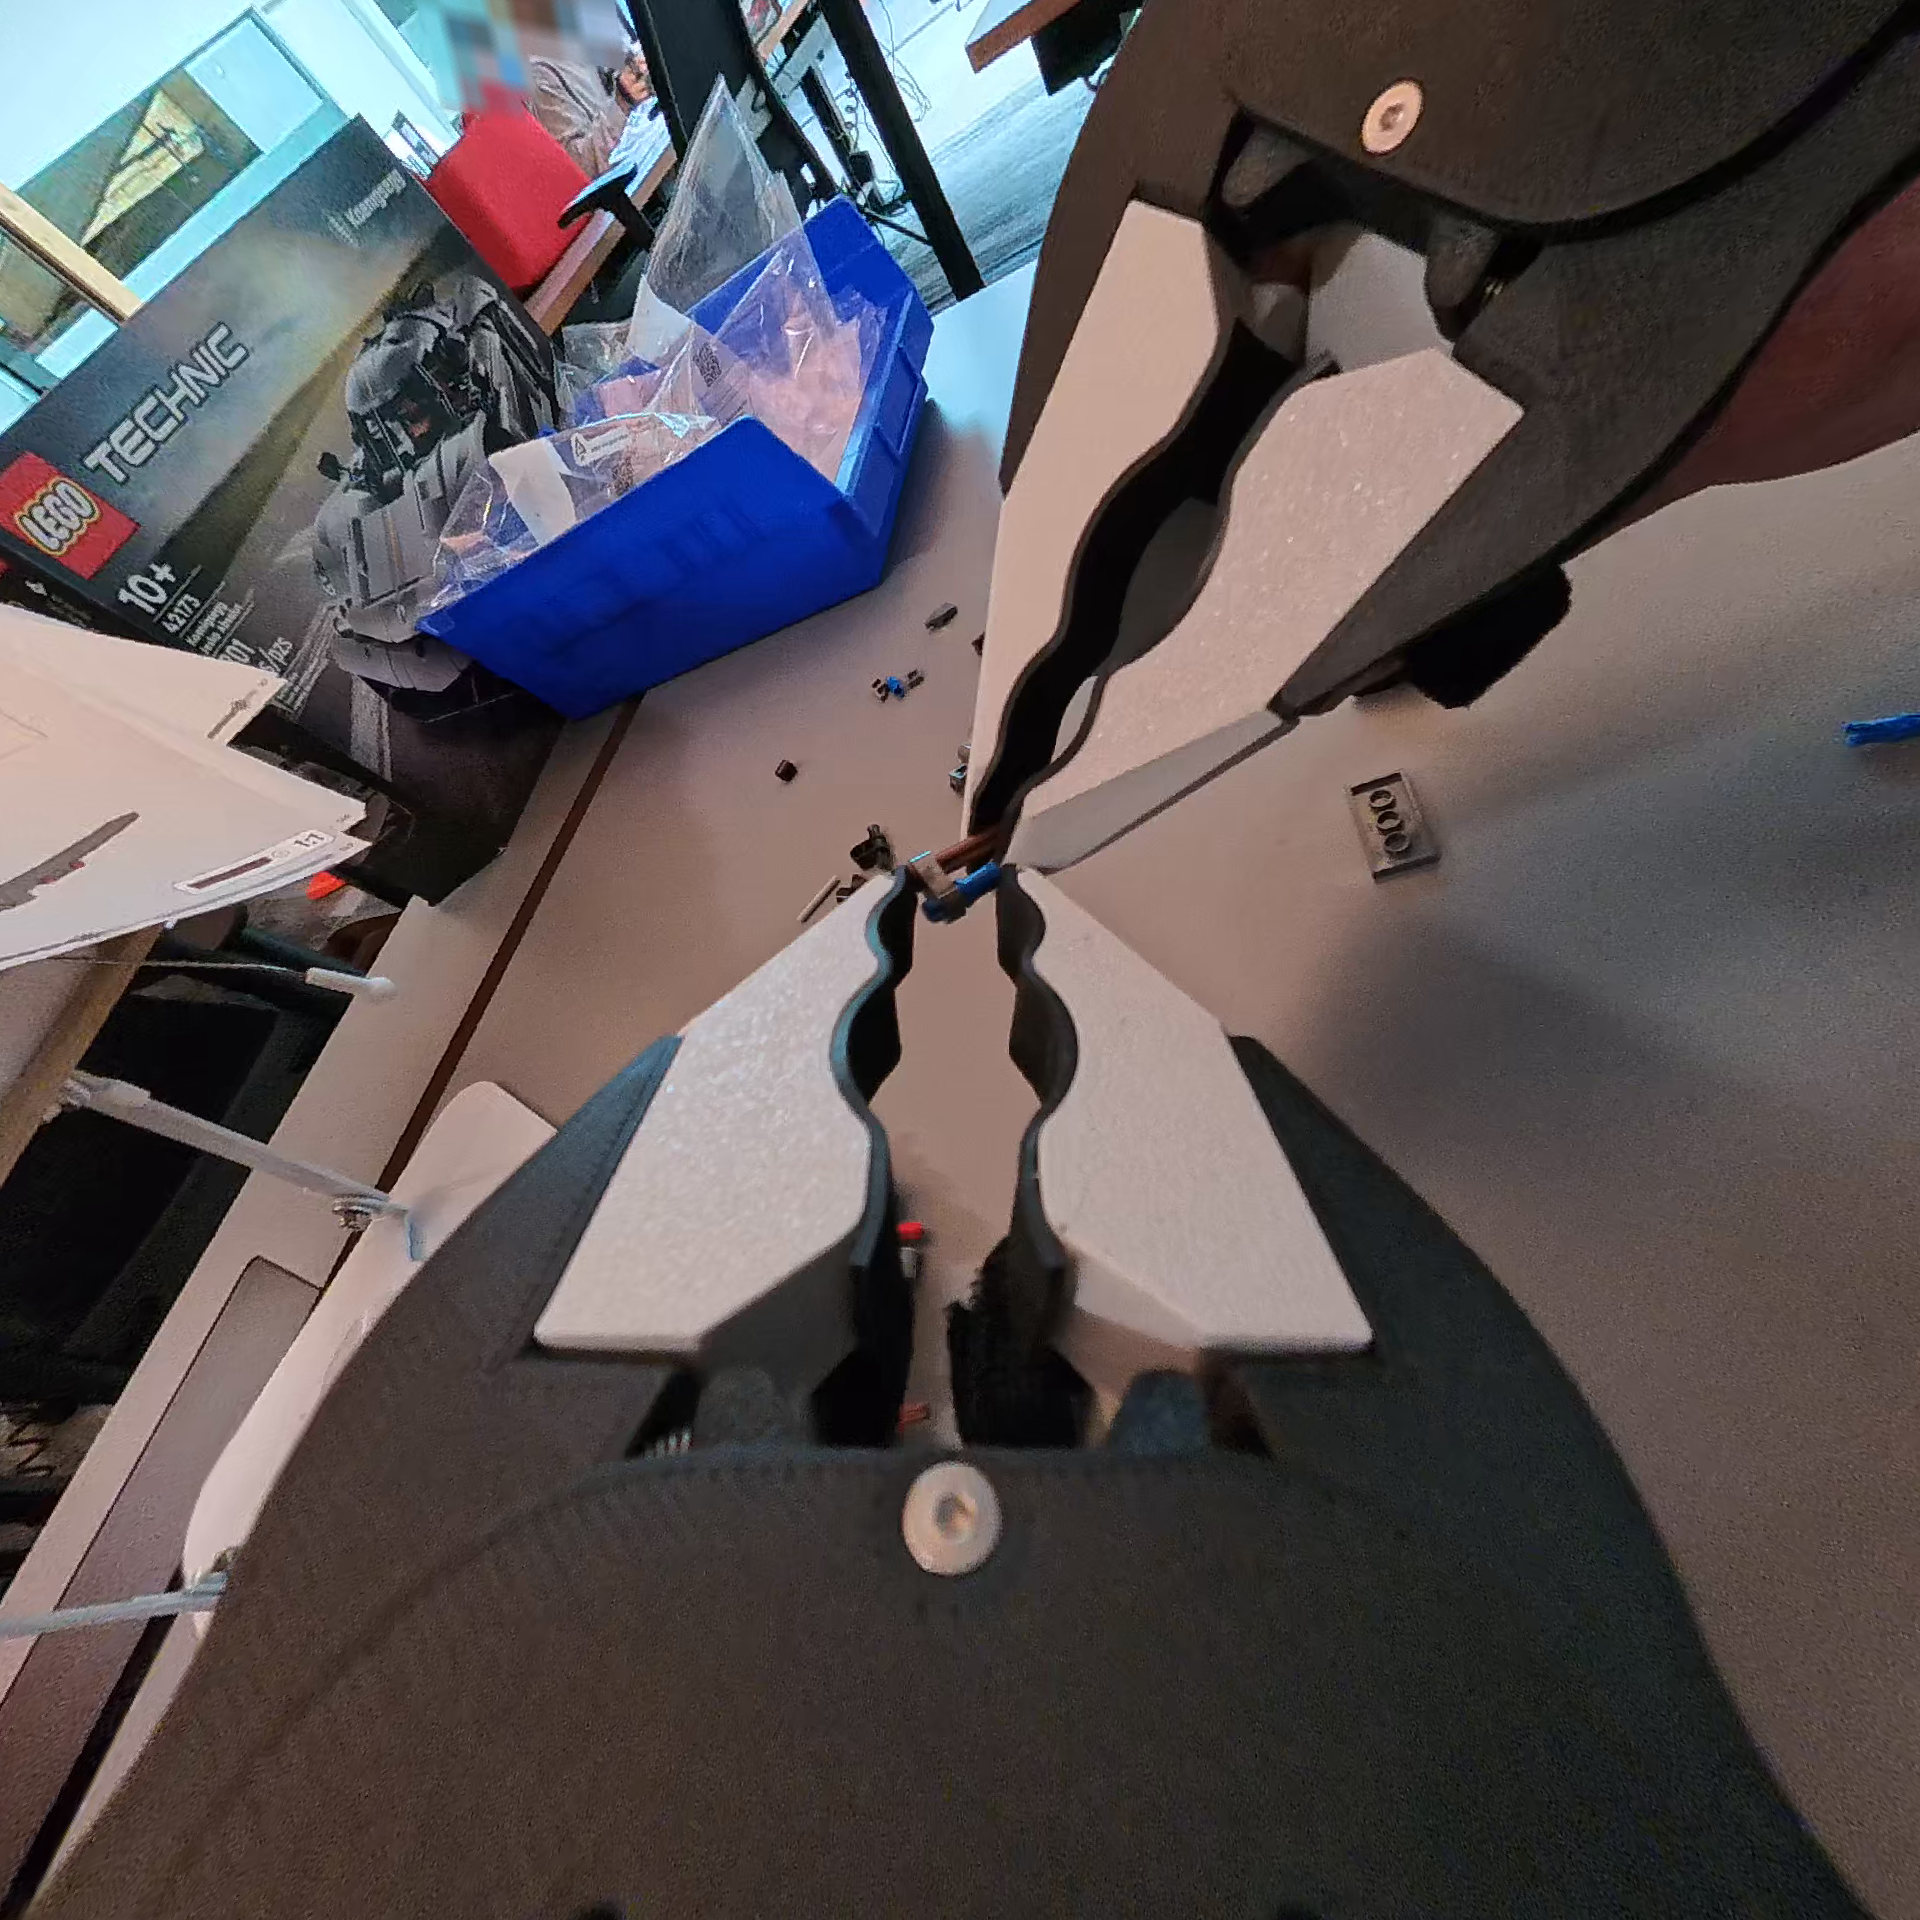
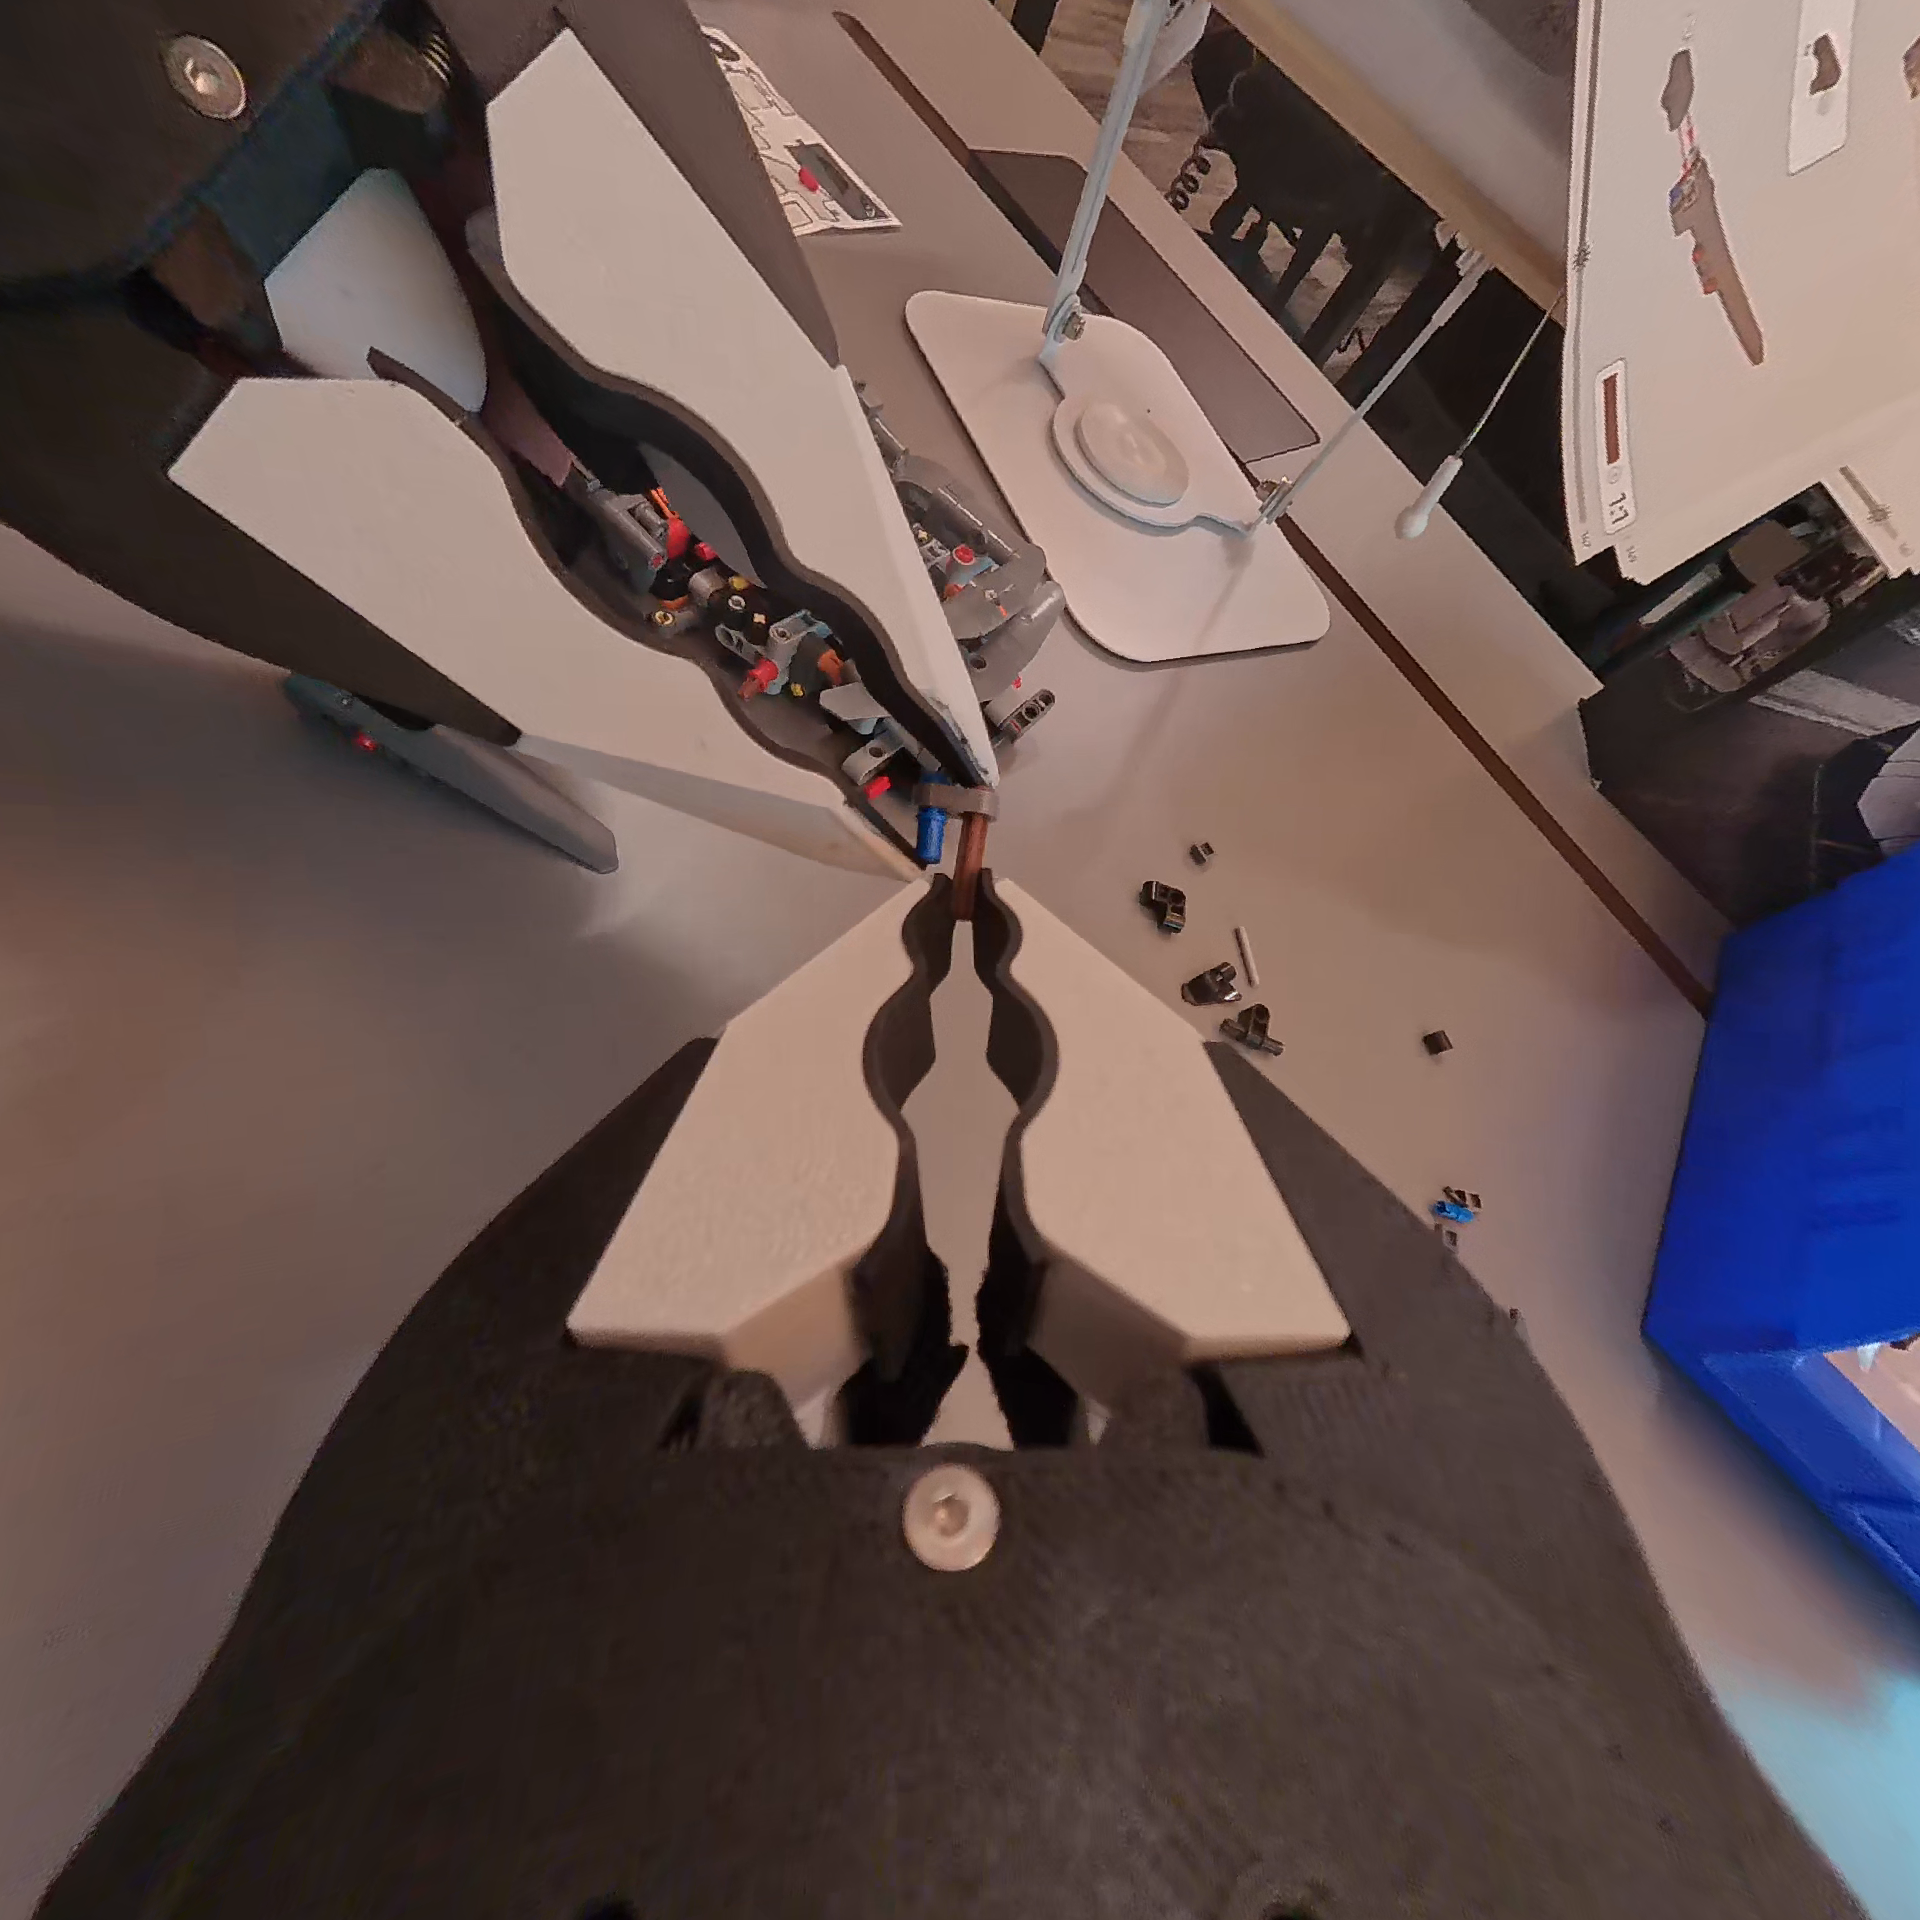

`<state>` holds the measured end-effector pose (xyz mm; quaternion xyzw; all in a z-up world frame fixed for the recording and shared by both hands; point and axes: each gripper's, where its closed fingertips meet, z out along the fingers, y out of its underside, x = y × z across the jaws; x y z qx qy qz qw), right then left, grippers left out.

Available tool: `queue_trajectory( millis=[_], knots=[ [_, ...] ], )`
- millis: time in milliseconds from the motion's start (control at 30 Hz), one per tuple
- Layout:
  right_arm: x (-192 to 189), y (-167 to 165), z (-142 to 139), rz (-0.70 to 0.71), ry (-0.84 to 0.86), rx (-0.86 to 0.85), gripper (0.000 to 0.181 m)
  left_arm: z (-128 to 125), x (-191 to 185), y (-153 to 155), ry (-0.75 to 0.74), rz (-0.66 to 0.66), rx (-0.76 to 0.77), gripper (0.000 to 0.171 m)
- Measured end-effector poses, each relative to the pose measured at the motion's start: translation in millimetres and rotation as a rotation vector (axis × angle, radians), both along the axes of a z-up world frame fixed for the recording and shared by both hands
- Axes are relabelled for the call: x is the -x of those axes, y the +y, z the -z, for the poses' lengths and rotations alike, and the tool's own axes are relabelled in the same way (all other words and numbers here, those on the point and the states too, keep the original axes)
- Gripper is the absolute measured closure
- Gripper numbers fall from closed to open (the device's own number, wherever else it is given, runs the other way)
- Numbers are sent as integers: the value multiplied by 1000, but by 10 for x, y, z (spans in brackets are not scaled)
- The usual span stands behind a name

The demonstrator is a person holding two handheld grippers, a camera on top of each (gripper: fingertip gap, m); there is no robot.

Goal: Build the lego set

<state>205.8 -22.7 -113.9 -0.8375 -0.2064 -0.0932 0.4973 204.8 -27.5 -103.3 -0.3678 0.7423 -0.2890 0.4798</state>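
Observation:
In the left wrist view my left gripper (image 1: 951, 885) is shut on a small grey connector with a blue pin (image 1: 948, 894) just above the grey table. My right gripper (image 1: 1003, 844) comes in from the upper right, tip to tip with it. In the right wrist view my right gripper (image 2: 963, 889) is shut on a short brown axle (image 2: 971, 857). The axle's far end sits in the grey connector (image 2: 954, 802), which the left gripper (image 2: 951, 821) holds. A partly built grey model (image 2: 997, 603) lies behind the left gripper, mostly hidden.
A blue bin (image 1: 675, 561) of plastic bags stands by the set's box (image 1: 260, 436). An instruction booklet (image 2: 1714, 260) hangs on a white stand (image 2: 1195, 582). Small loose pieces (image 2: 1216, 987) lie on the table, and a dark grey plate (image 1: 1392, 821) lies to the right. Only a small space, under 4 cm, lies between the two pairs of fingers.

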Motion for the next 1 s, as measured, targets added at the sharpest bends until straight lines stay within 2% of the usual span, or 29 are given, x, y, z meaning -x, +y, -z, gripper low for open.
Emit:
queue_trajectory(
  millis=[467, 667, 1000],
  knots=[
    [10, -8, 34, -7, 12, 12, 180, 49, 10, 11, 45, -12, -52, 159],
    [-33, 8, 85, -7, 62, 32, 180, 105, -30, 19, 46, -4, -8, 157],
    [-61, 30, 21, -19, 128, -4, 180, 18, -50, -2, -15, 17, 72, 150]
  ],
)
